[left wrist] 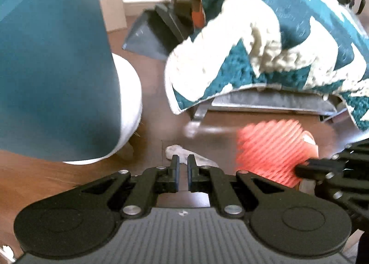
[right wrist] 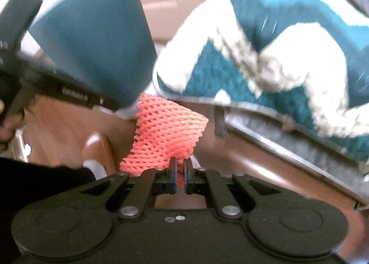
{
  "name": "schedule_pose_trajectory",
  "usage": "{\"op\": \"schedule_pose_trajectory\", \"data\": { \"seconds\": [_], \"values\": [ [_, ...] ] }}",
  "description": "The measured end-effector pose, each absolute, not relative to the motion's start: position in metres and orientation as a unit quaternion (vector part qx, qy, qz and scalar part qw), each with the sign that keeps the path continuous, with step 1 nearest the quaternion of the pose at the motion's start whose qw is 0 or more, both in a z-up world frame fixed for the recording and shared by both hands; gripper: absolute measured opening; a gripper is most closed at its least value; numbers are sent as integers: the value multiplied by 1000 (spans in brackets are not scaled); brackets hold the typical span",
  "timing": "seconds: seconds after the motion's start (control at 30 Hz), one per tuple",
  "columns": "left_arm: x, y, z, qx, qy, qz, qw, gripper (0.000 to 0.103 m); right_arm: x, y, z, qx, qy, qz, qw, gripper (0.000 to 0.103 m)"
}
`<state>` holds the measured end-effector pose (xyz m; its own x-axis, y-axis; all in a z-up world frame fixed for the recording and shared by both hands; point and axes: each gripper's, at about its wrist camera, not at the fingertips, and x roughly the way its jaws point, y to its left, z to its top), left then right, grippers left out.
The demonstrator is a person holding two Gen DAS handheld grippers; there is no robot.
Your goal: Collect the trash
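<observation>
Foam netting [right wrist: 165,136], bright orange, is pinched at its lower edge between the right gripper's [right wrist: 181,173] fingers and fans up ahead of them. Left gripper [left wrist: 182,171] fingers sit narrow, nothing between them, with a crumpled white tissue [left wrist: 182,152] on the floor [left wrist: 69,171] just beyond the tips. Teal-and-white blanket [right wrist: 276,56] hangs beyond, right.

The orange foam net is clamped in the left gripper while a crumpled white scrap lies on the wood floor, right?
Not quite: the right gripper holds the orange foam net, as the right wrist view shows. The left gripper is nearly shut on nothing, and the crumpled white scrap does lie on the wood floor beyond it.
</observation>
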<state>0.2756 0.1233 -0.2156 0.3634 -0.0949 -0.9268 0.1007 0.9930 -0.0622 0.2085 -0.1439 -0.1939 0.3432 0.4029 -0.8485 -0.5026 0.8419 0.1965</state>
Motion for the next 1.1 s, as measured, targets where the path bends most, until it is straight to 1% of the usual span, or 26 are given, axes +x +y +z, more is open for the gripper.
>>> {"op": "schedule_pose_trajectory", "data": {
  "seconds": [0.07,0.2,0.3,0.37,0.47,0.53,0.57,0.6,0.63,0.7,0.73,0.83,0.97,1.1],
  "values": [
    [273,121,-204,-4,558,-60,827,7,209,-148,-179,-64,483,277,828,4],
    [287,110,-224,-34,573,-46,818,7,218,-161,-177,-75,484,274,828,4],
    [312,100,-259,-42,594,-29,803,7,230,-168,-195,-68,497,277,820,4],
    [325,101,-284,-55,614,-2,787,10,232,-171,-210,-66,508,280,812,4],
    [342,113,-334,-104,653,47,749,21,237,-177,-230,-49,535,277,797,4],
    [352,123,-371,-149,672,75,721,30,247,-181,-240,-32,548,276,789,4],
    [353,129,-383,-168,679,83,710,31,249,-184,-243,-21,555,274,785,4],
    [358,132,-398,-188,684,91,699,37,253,-186,-246,-10,563,273,780,4],
    [363,136,-412,-207,684,97,692,54,255,-188,-250,-3,570,271,775,4],
    [372,142,-432,-234,675,110,691,73,256,-187,-254,4,580,279,766,4],
    [375,144,-439,-243,665,119,696,76,256,-186,-256,3,583,284,761,4],
    [385,145,-464,-264,658,136,692,77,252,-178,-260,-5,592,296,749,4],
    [393,143,-493,-265,661,152,685,77,255,-171,-266,-5,600,301,741,5],
    [397,135,-510,-261,662,152,686,77,262,-173,-270,14,611,286,738,5]
  ]
}}
